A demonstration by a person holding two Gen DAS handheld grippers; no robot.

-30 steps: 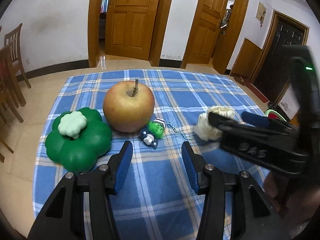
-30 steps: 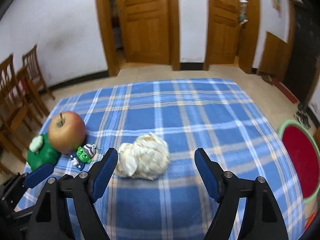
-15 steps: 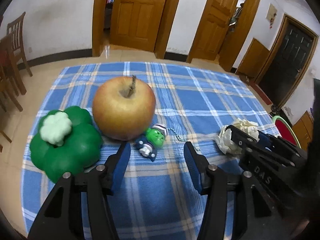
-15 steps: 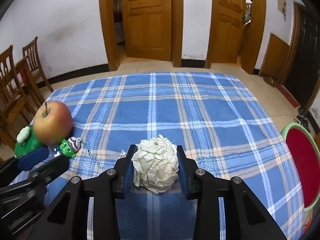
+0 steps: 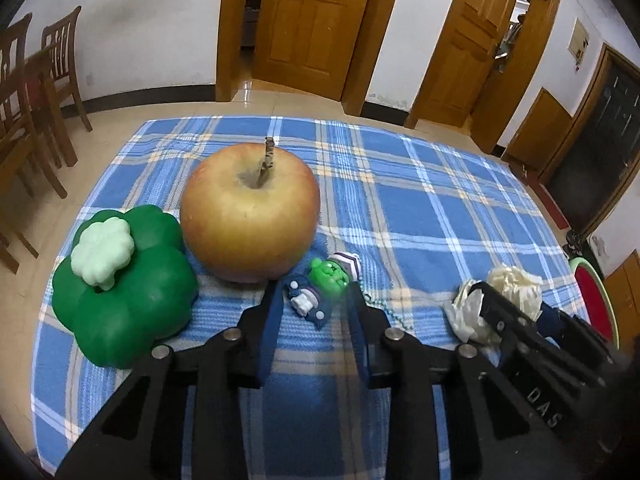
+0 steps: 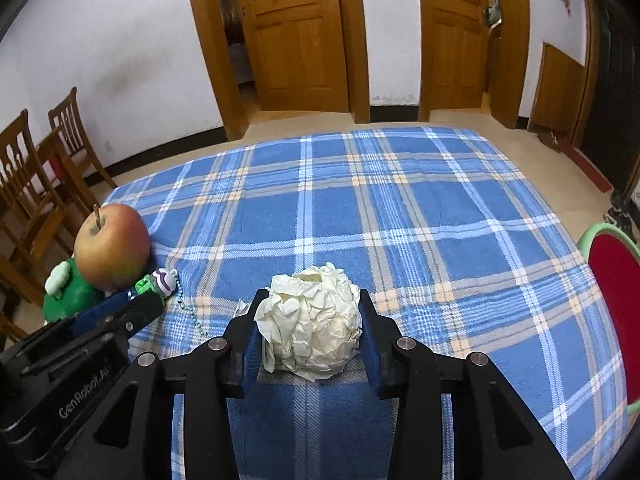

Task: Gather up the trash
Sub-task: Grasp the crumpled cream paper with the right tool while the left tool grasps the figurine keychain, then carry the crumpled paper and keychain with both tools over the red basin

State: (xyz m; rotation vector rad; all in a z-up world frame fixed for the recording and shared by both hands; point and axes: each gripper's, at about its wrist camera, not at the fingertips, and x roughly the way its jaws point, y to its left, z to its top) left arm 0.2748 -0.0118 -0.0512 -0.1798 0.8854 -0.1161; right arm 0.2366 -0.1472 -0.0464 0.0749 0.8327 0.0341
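Note:
A crumpled ball of white paper [image 6: 310, 318] sits on the blue plaid tablecloth [image 6: 400, 220]. My right gripper [image 6: 308, 320] is shut on it, one pad on each side. The paper ball also shows at the right of the left wrist view [image 5: 508, 292], held in the right gripper. My left gripper [image 5: 314, 304] is open, its fingers on either side of a small green-headed toy keychain [image 5: 324, 288] that lies on the cloth. I cannot tell if the pads touch the toy.
A large apple [image 5: 250, 212] stands just behind the toy, with a green clover-shaped toy [image 5: 120, 288] to its left. A red, green-rimmed round object [image 6: 616, 312] sits beyond the table's right edge. Wooden chairs [image 6: 36, 184] stand at the left.
My right gripper has closed onto the paper ball, which lay between open jaws a second ago. My left gripper has moved forward so its fingers flank the toy keychain.

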